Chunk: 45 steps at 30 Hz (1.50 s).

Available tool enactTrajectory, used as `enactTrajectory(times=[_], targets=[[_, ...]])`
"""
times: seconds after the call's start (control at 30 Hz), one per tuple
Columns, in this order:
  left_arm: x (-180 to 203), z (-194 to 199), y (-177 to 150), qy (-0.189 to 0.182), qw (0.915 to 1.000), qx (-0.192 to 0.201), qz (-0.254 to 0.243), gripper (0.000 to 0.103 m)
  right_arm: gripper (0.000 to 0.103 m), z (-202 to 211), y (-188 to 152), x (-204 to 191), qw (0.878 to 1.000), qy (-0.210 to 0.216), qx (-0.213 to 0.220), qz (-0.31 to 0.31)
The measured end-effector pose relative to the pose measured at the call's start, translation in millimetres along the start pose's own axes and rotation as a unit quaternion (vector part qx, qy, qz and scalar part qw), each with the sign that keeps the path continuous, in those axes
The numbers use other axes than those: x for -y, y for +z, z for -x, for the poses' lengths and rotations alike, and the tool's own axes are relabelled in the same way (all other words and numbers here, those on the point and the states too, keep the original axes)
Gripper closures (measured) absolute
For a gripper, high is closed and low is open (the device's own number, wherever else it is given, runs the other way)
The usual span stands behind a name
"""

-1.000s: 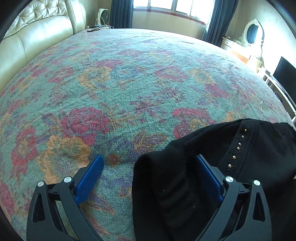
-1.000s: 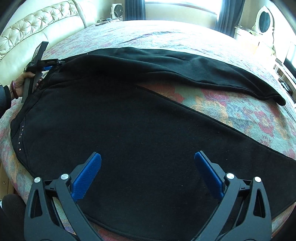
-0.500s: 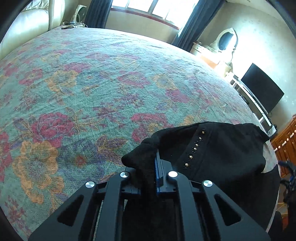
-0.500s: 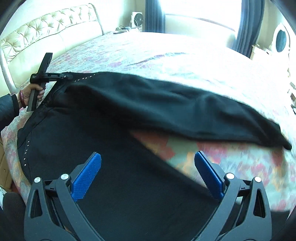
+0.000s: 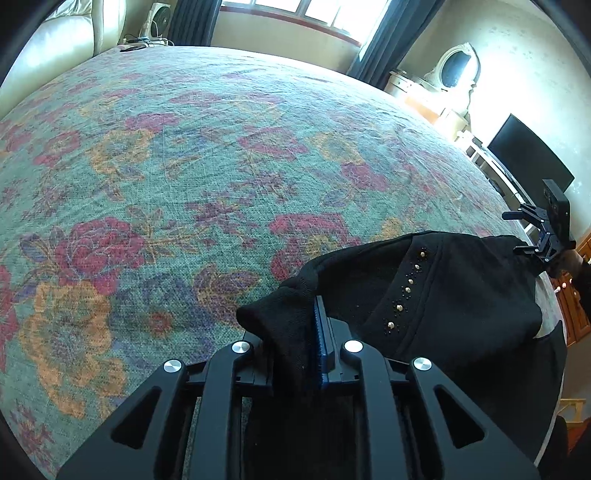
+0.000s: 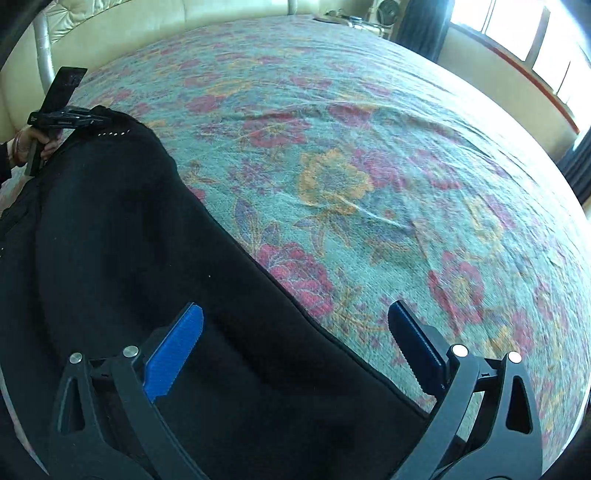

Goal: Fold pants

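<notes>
Lower centre of the left wrist view: left gripper (image 5: 317, 332) clamped tight on a bunched edge of the black pants (image 5: 443, 295), near the waistband with the row of studs (image 5: 406, 291). One second ago its jaws were wide apart around that edge; half a second ago they had closed. So the grab is done on this side. Pants sit lower right of frame on the floral bedspread (image 5: 184, 166). Right gripper (image 5: 543, 236) shows at the far right edge, over the far end of the cloth; from here I cannot tell its jaw state. TV (image 5: 528, 158) and mirror (image 5: 454, 66) upper right, no readable writing.

Right wrist view: right gripper (image 6: 295, 343) at bottom centre, blue pads wide apart, nothing between them, hovering over the long edge of the pants (image 6: 129, 258). Pants fill the lower left. A second ago both legs lay spread with bedspread showing between them; now only one black mass shows with a clean diagonal edge, but the camera has also swung, so whether the legs are stacked I cannot tell. Left gripper (image 6: 74, 118) upper left, holding the waist corner. Headboard (image 6: 147, 29) along the top.

Judgement: first lengthwise fold under way, right side not yet gripping. Small label on the left gripper body is too blurred to read.
</notes>
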<state>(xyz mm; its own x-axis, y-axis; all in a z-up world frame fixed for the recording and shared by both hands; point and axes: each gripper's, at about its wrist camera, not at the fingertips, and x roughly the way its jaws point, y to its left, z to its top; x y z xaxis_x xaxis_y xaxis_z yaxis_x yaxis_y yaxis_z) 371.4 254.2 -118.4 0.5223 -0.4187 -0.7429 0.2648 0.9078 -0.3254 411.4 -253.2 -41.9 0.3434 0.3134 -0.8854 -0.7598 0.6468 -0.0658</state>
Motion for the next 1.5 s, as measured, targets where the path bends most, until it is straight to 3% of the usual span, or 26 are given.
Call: enactTrajectory(times=[0.13, 0.2, 0.23, 0.3, 0.33, 0.37, 0.4, 0.47, 0.5, 0.53, 0.57, 0.6, 0.63, 0.8, 0.97, 1.13, 1.3, 1.33, 1.43, 1.5], targets=[[-7.0, -2.2, -0.4, -0.02, 0.9997, 0.011, 0.01, 0.083, 0.003, -16.0, 4.4, -6.6, 0.998, 0.057, -0.029, 0.017], [-13.0, -1.1, -0.4, -0.041, 0.9988, 0.011, 0.024, 0.08, 0.024, -28.2, 4.1, -7.0, 0.995, 0.085, -0.056, 0.02], [-15.3, -1.3, 0.1, -0.057, 0.9979, 0.01, 0.03, 0.073, 0.029, -32.3, 2.4, -7.7, 0.993, 0.091, -0.068, 0.021], [-11.7, -0.8, 1.7, -0.08, 0.9964, 0.007, 0.027, 0.056, 0.029, -34.1, 2.9, -4.7, 0.992, 0.101, -0.072, 0.017], [-6.1, -1.6, 3.0, -0.086, 0.9962, 0.004, 0.016, 0.043, 0.03, -34.2, 4.2, -3.0, 0.991, 0.107, -0.075, 0.013], [1.5, -3.0, 3.9, -0.082, 0.9966, 0.001, 0.001, 0.034, 0.035, -33.9, 5.2, -1.2, 0.991, 0.112, -0.079, 0.008], [10.3, -5.5, 4.7, -0.064, 0.9977, -0.004, -0.02, 0.034, 0.041, -34.3, 5.7, 0.7, 0.99, 0.114, -0.086, 0.002], [25.1, -12.3, 5.7, -0.024, 0.9978, -0.015, -0.06, 0.035, 0.081, -30.5, 6.2, 6.8, 0.989, 0.117, -0.094, -0.008], [27.2, -13.6, 6.5, -0.012, 0.9977, -0.016, -0.065, 0.039, 0.089, -27.8, 5.9, 9.8, 0.988, 0.117, -0.098, -0.018], [25.4, -13.5, 8.6, -0.002, 0.9982, -0.016, -0.058, 0.053, 0.092, -23.2, 5.7, 9.7, 0.989, 0.112, -0.097, -0.017], [19.8, -13.6, 11.0, 0.015, 0.9988, -0.016, -0.043, 0.077, 0.094, -16.7, 6.0, 6.0, 0.991, 0.098, -0.091, -0.009], [11.7, -11.9, 12.5, 0.003, 0.9997, -0.017, -0.017, 0.08, 0.094, -9.9, 4.9, 0.5, 0.993, 0.083, -0.083, 0.0], [6.0, -10.7, 12.6, -0.019, 0.9997, -0.017, 0.003, 0.091, 0.094, -1.0, 3.8, -6.1, 0.995, 0.063, -0.07, 0.007], [17.5, 1.4, 9.3, -0.017, 0.9999, 0.002, 0.001, 0.094, 0.094, 49.9, -8.6, -36.5, 0.999, -0.037, 0.004, 0.024], [31.8, 55.7, -3.2, -0.074, 0.9942, 0.078, 0.002, 0.094, 0.094, 114.0, -46.9, -87.8, 0.988, -0.121, 0.087, 0.036], [50.9, 116.4, -48.5, -0.133, 0.9841, 0.117, -0.002, 0.094, 0.094, 164.5, -111.7, -161.6, 0.972, -0.182, 0.143, 0.048], [67.7, 140.7, -113.9, -0.139, 0.9867, 0.084, 0.003, 0.092, 0.094, 164.5, -176.2, -228.1, 0.972, -0.185, 0.137, 0.044], [68.2, 141.4, -128.3, -0.141, 0.9872, 0.073, 0.011, 0.086, 0.093, 159.4, -186.7, -239.3, 0.972, -0.189, 0.133, 0.042], [62.8, 141.1, -168.7, -0.115, 0.9913, 0.035, 0.054, 0.055, 0.091, 134.1, -212.5, -266.1, 0.974, -0.2, 0.096, 0.044], [59.8, 144.6, -192.8, -0.107, 0.9905, 0.015, 0.085, 0.055, 0.089, 121.4, -223.4, -280.0, 0.977, -0.195, 0.075, 0.042]])
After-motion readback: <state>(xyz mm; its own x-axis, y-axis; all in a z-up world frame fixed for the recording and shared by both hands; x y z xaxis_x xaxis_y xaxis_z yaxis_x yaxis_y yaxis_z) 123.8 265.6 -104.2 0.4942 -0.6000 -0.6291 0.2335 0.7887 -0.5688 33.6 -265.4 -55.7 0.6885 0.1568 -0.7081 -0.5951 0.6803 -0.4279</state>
